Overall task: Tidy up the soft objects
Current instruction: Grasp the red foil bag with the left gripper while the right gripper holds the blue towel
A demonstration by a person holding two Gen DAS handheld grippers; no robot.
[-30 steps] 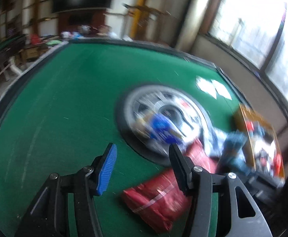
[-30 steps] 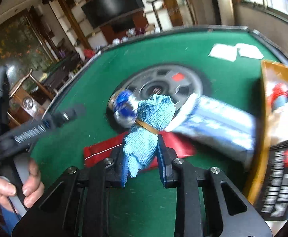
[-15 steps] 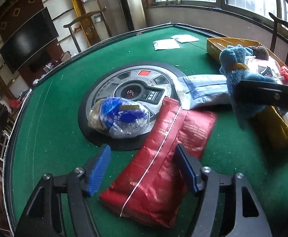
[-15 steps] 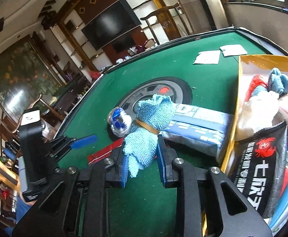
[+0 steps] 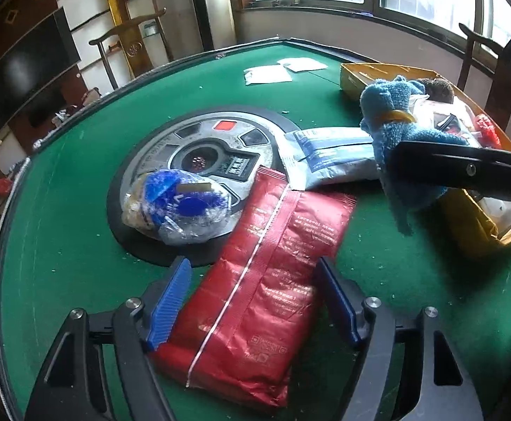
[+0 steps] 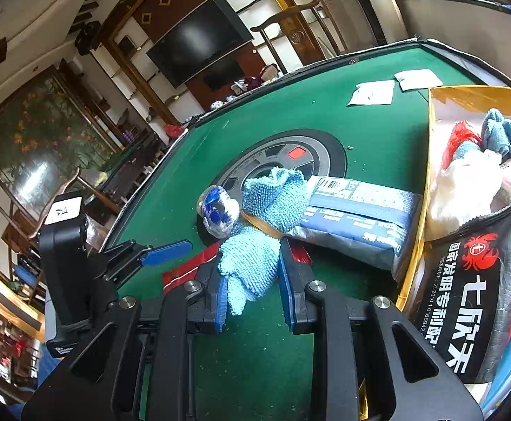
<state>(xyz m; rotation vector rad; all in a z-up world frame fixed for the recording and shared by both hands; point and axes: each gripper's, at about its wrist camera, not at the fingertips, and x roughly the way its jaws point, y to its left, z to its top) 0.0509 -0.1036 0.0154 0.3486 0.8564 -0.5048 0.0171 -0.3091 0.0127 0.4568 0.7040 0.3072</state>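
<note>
Left gripper (image 5: 253,301) jaws opening astride the red pouch (image 5: 262,291) – lining up a grab, I'd say – right gripper (image 6: 252,280) pinching the blue cloth (image 6: 260,231), presumably bound for the yellow box (image 6: 466,96).

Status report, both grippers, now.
Right gripper shut on blue microfibre cloth. Left gripper opening astride red foil pouch, pads clear. Nothing blocking.

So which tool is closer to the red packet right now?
Left. The left tool straddles the red packet, jaws opening; the right tool holds the blue cloth nearer the box.
</note>
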